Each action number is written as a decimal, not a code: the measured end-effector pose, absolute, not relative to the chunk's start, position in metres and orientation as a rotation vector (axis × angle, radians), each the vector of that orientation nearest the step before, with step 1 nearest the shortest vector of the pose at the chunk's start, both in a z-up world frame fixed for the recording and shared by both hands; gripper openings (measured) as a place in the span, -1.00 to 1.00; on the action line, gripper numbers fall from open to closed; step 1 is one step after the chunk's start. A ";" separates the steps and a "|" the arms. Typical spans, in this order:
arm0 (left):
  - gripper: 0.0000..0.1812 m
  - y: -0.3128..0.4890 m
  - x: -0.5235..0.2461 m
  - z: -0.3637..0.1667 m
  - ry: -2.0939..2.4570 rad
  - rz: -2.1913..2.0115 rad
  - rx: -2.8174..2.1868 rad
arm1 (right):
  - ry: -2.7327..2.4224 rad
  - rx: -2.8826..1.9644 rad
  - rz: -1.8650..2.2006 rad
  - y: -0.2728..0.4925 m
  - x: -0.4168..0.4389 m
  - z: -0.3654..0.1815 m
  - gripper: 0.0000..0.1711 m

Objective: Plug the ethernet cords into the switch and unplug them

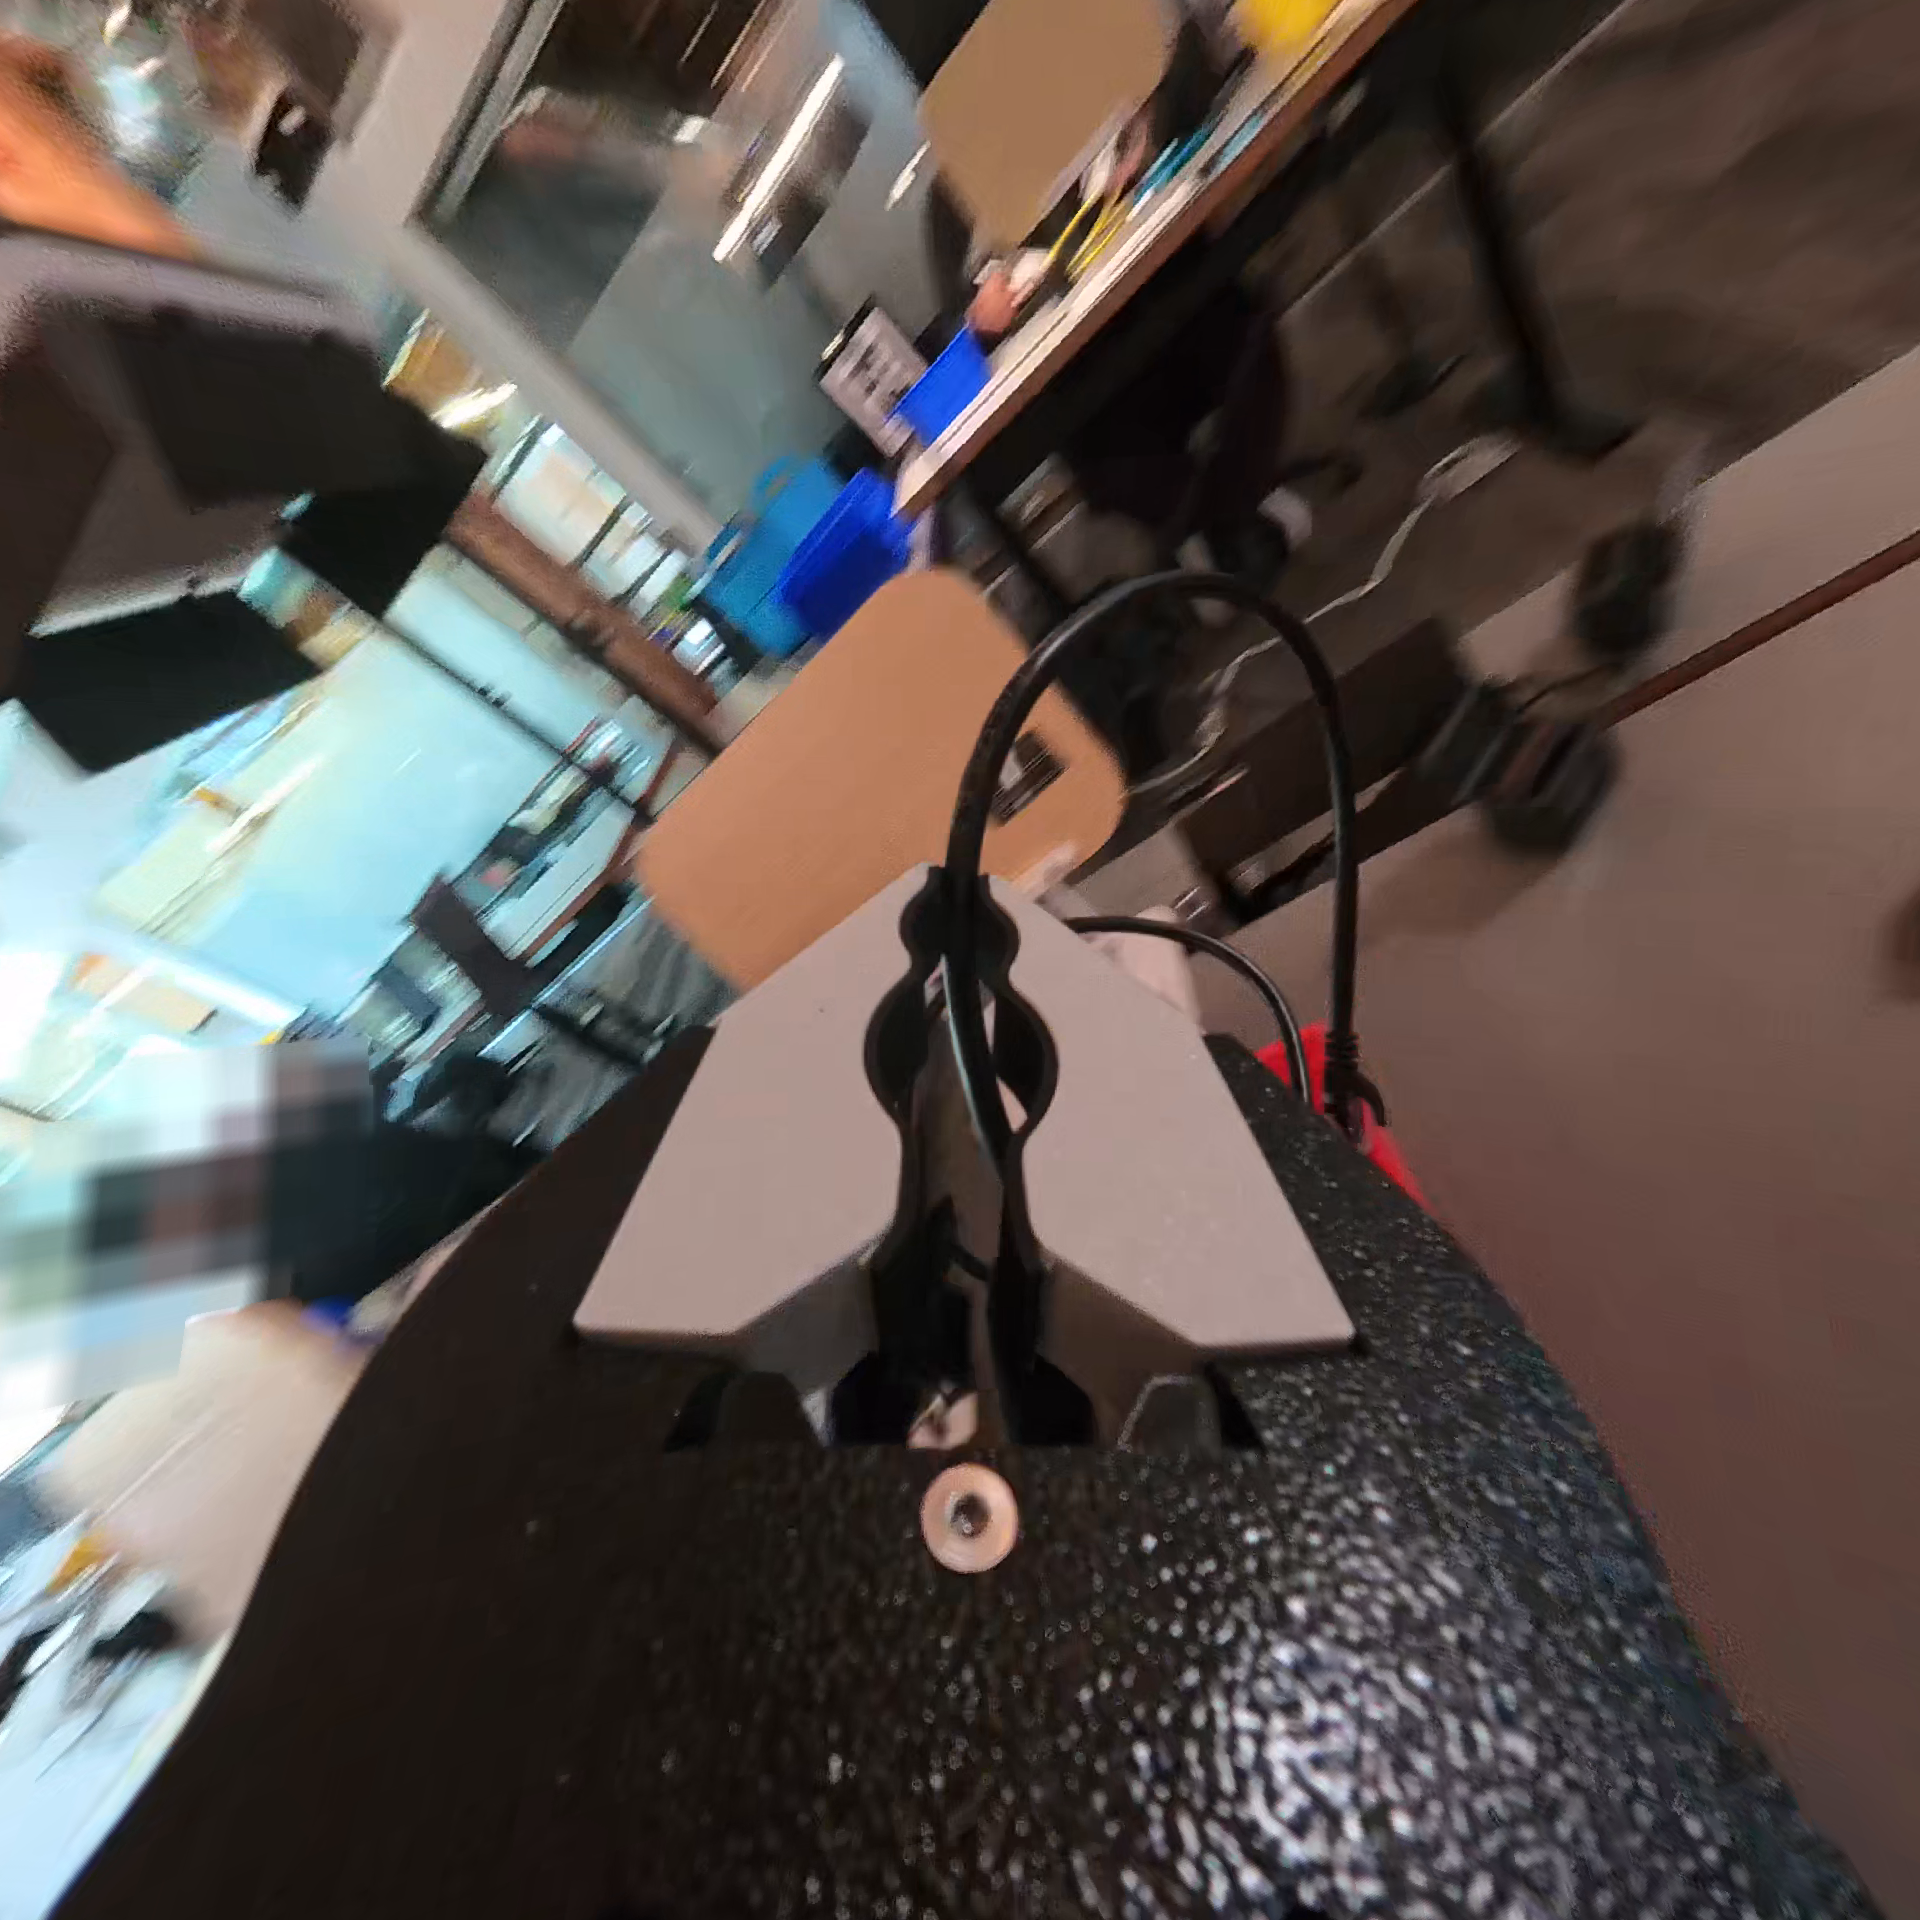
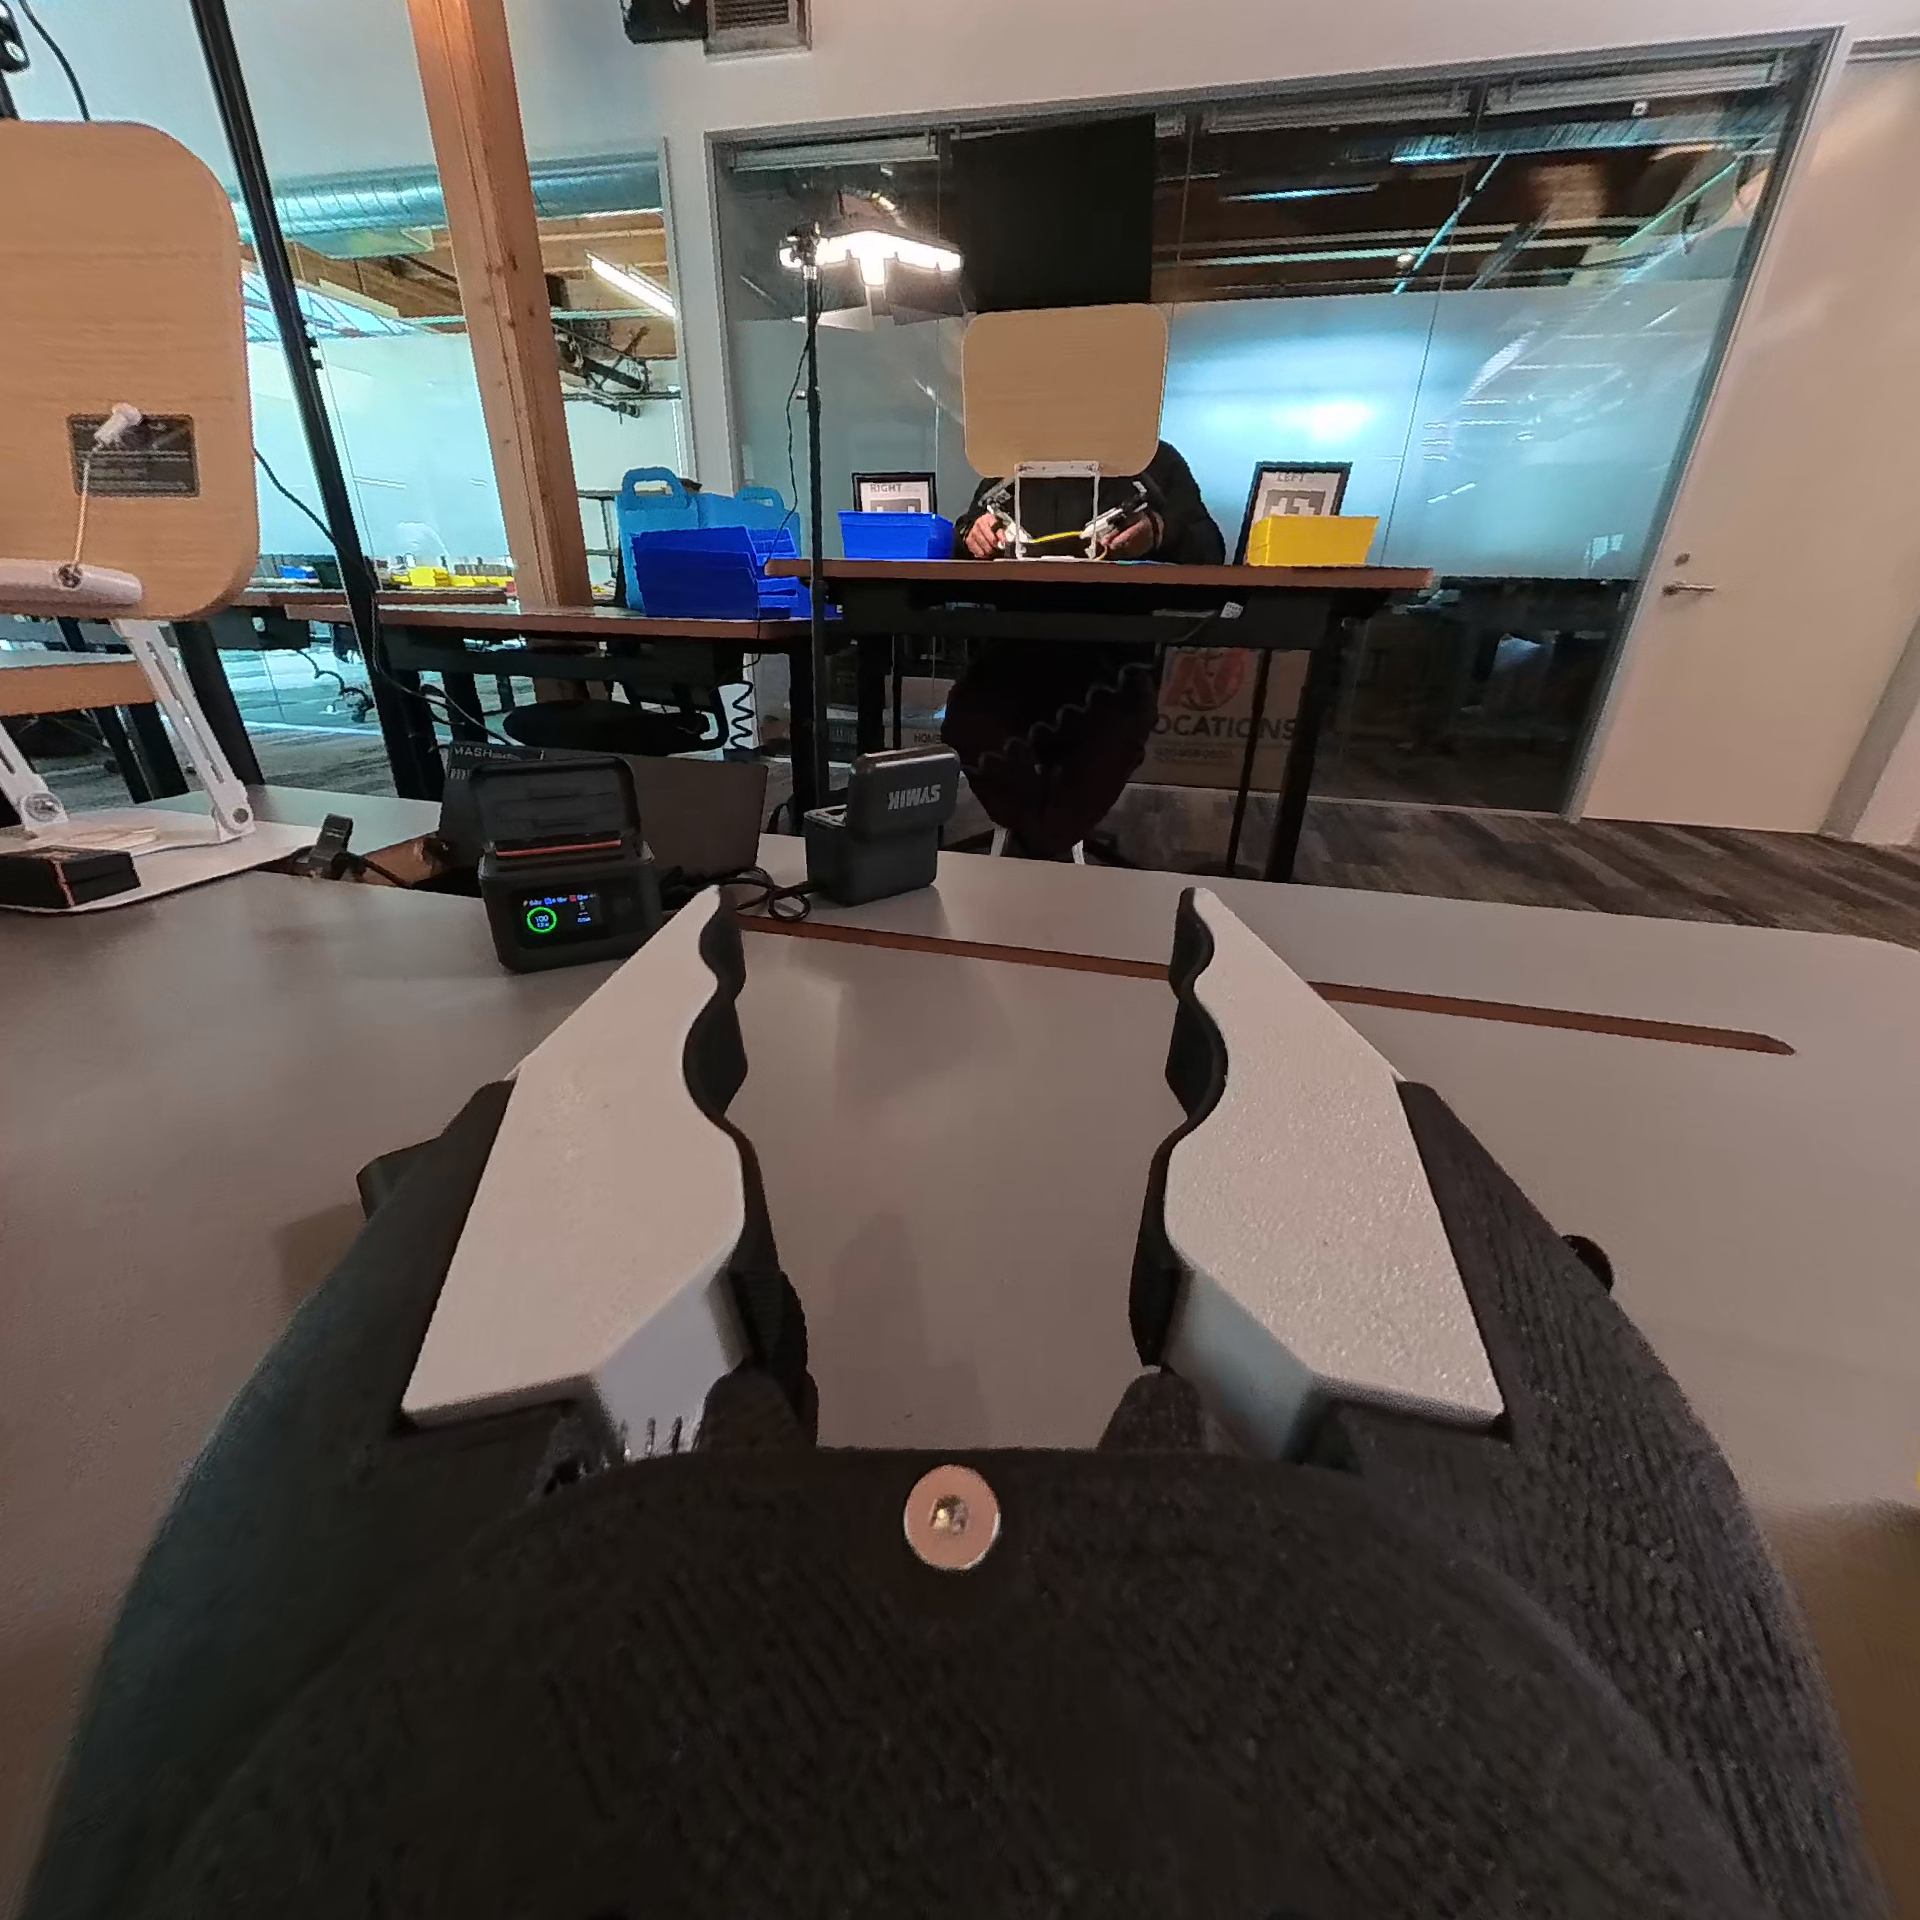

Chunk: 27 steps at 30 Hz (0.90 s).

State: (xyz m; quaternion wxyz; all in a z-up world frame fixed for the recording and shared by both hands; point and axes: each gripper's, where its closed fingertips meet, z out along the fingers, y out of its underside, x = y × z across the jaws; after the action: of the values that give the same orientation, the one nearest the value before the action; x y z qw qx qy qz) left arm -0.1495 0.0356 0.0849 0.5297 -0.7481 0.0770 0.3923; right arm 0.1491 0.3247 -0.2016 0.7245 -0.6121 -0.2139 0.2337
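In the left wrist view my left gripper (image 1: 961, 914) is shut on a thin black cord (image 1: 1153, 592). The cord runs between the grey fingers (image 1: 800, 1122), loops up past the tips and hangs down on the right, where its bound end (image 1: 1348, 1081) lies against a red thing (image 1: 1382, 1143) by the gripper's right side. This view is tilted and blurred. In the right wrist view my right gripper (image 2: 961, 914) is open and empty, held low over the grey table (image 2: 956, 1143). No switch shows in either view.
On the table's far side stand a black power unit with a lit screen (image 2: 566, 894) and a dark grey case (image 2: 883, 826) with a cable between them. A wooden board on a white stand (image 2: 114, 416) is at the left. A person (image 2: 1081, 520) sits at a farther desk with blue bins (image 2: 707, 566) and a yellow bin (image 2: 1309, 540). One gripper's finger ends stand about 50 cm off the other's.
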 end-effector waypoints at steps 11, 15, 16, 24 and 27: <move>-0.97 0.245 0.038 -0.004 0.594 0.219 -1.799 | -0.324 -1.296 0.434 0.332 0.184 -0.183 -0.01; -0.96 0.301 0.081 -0.055 0.699 0.169 -1.915 | -0.255 -1.256 0.338 0.334 0.210 -0.172 -0.02; -0.97 0.314 0.086 -0.067 0.716 0.162 -1.942 | -0.229 -1.259 0.308 0.336 0.218 -0.171 -0.05; -0.97 0.391 0.082 -0.164 0.748 0.056 -2.189 | -0.085 -1.403 0.179 0.359 0.263 -0.190 -0.08; -0.97 0.408 0.071 -0.207 0.761 0.081 -2.295 | -0.119 -1.458 0.160 0.363 0.258 -0.198 -0.10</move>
State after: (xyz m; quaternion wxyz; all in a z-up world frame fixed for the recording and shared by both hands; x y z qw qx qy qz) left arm 0.0707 0.4076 -0.2070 0.3535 -0.8874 0.2943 0.0312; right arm 0.2578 0.3627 -0.1976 0.7412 -0.6650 -0.0543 0.0730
